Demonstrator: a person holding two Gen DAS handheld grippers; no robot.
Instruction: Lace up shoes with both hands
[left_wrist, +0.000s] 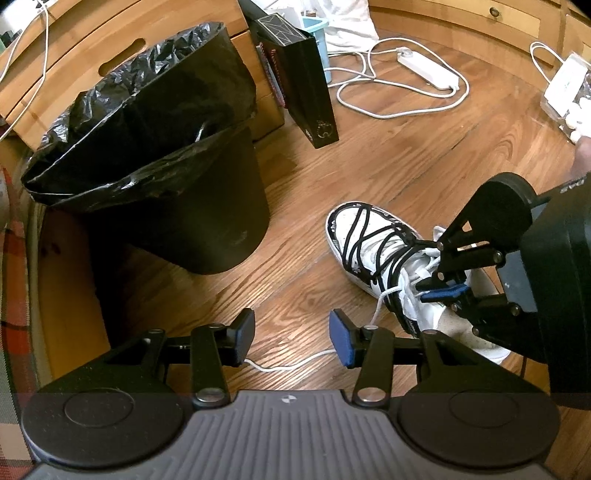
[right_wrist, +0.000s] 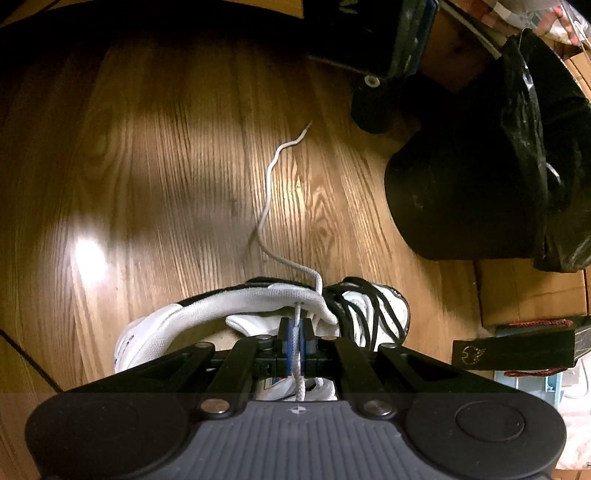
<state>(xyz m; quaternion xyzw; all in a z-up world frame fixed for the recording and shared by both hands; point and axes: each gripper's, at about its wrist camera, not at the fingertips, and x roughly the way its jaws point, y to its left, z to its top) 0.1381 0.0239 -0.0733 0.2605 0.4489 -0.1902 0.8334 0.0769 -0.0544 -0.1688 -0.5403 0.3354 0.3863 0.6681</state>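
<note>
Two tongs at one sneaker: left apart, right clamped on the lace

One black waste bin (left_wrist: 159, 158), lined with a black plastic bag, is seen at the left of the left wrist view, standing on the wooden floor (left_wrist: 303, 192) against a wooden drawer unit (left_wrist: 74, 48). Just to its right a black box (left_wrist: 299, 81) is leaned against that unit, and a white power strip (left_wrist: 430, 68) with its looped cable is laid on the floor farther back.

The left tongs (left_wrist: 291, 332) are held apart above the floor, nothing being gripped between the blue pads. A loose white shoelace (left_wrist: 288, 365) is trailed along the floor beneath them and is led up to the sneaker.

The white sneaker (left_wrist: 373, 240), strapped with black cords, is set on the floor right of centre, its toe pointed toward the bin.

At its collar the right tongs (left_wrist: 448, 291) are seen pressed together. In the right wrist view these tongs (right_wrist: 297, 341) are shown clamped on a white lace strand, directly over the sneaker's opening (right_wrist: 258, 306), while the other lace end (right_wrist: 269, 192) is left snaking across the floor beyond.
</note>
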